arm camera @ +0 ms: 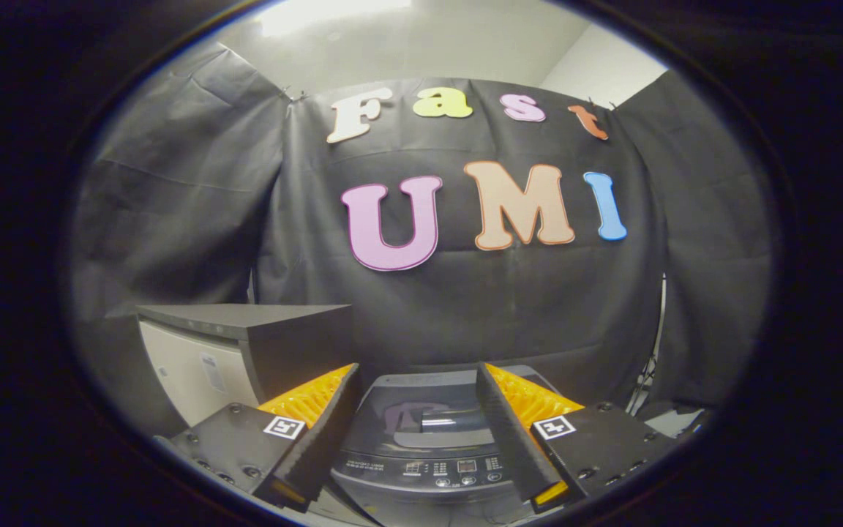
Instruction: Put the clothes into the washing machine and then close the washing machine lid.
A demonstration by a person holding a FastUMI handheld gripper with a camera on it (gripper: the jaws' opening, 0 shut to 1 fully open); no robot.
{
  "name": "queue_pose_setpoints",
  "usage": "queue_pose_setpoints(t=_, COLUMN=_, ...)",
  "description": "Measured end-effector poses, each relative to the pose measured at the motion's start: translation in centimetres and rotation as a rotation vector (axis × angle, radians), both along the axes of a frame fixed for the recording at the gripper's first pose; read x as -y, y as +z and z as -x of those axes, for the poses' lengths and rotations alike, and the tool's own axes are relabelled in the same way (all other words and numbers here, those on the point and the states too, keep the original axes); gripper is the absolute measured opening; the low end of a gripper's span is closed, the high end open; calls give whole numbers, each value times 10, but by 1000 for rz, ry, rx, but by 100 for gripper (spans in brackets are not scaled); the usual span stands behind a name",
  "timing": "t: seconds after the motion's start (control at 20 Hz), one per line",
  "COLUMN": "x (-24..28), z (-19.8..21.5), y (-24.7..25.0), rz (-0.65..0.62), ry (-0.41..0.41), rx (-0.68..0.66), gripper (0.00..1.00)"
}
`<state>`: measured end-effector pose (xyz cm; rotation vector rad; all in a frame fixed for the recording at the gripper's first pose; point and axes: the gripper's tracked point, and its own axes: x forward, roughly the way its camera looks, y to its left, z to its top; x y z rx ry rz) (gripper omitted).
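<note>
The gripper [418, 395] is held above and in front of a top-loading washing machine [429, 468], with its fingers spread wide apart and nothing gripped between them. The machine is seen between and just beyond the fingers. Its dark glossy lid [429, 417] lies flat and appears to be down, and a control panel [451, 466] with small buttons runs along the near edge.

No clothes can be made out. Where they lie cannot be told, so nothing certain can be said of their cloth. Garments in general are judged to be light, soft and limp: they are expected to sag and trail when lifted, and are best pinched at a bunched fold near the middle rather than at an edge.

The lid is judged to be stiff, smooth and somewhat slippery. A pale recessed strip near its front [440, 423] may be a handle, though this is not certain. If the lid is indeed shut, it would have to be raised before any loading is possible, and lowered gently afterwards.

To the left of the machine, a grey-topped cabinet [246, 344] with a pale side stands close beside it, and could be struck by a swing from that side. Behind both, the black cloth wall [173, 219] hangs, and cables [648, 373] are seen at the right.
</note>
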<state>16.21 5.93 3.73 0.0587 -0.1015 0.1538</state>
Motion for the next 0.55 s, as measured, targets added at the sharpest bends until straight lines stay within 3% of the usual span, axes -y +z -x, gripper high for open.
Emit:
queue_pose_setpoints(t=0.2, x=1, z=5, y=14, rz=-3, ry=19, rx=19, gripper=97)
queue_pose_setpoints(t=0.4, x=-5, z=25, y=40, rz=-68, ry=181, rx=65, gripper=97)
queue_pose_setpoints(t=0.45, x=9, z=26, y=43, rz=-96, ry=184, rx=66, gripper=97)
queue_pose_setpoints(t=0.55, x=47, z=23, y=44, rz=-135, ry=85, rx=53, gripper=97)
